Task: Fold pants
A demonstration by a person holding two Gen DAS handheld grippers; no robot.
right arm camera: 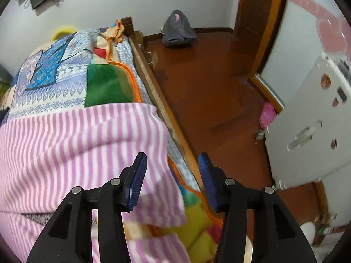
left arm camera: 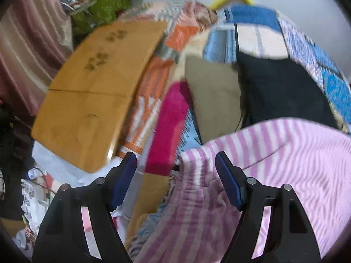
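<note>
The pink-and-white striped pants (right arm camera: pixel 72 140) lie spread on the bed (right arm camera: pixel 153 96), over a patchwork blanket (right arm camera: pixel 54 72) in blue, green and orange. In the left wrist view the pants (left arm camera: pixel 285 153) fill the area from 3 to 6 o'clock, with a black garment (left arm camera: pixel 280 87) at 1 o'clock and a wooden board (left arm camera: pixel 94 92) at 10 o'clock. The left gripper (left arm camera: pixel 175 179) has its jaws apart above the pants' edge, nothing pressed between them. The right gripper (right arm camera: pixel 172 182) also has its jaws apart over the pants' right edge by the bed rail, gripping nothing. A grey backpack (right arm camera: pixel 178 30) sits on the floor at 12 o'clock.
</note>
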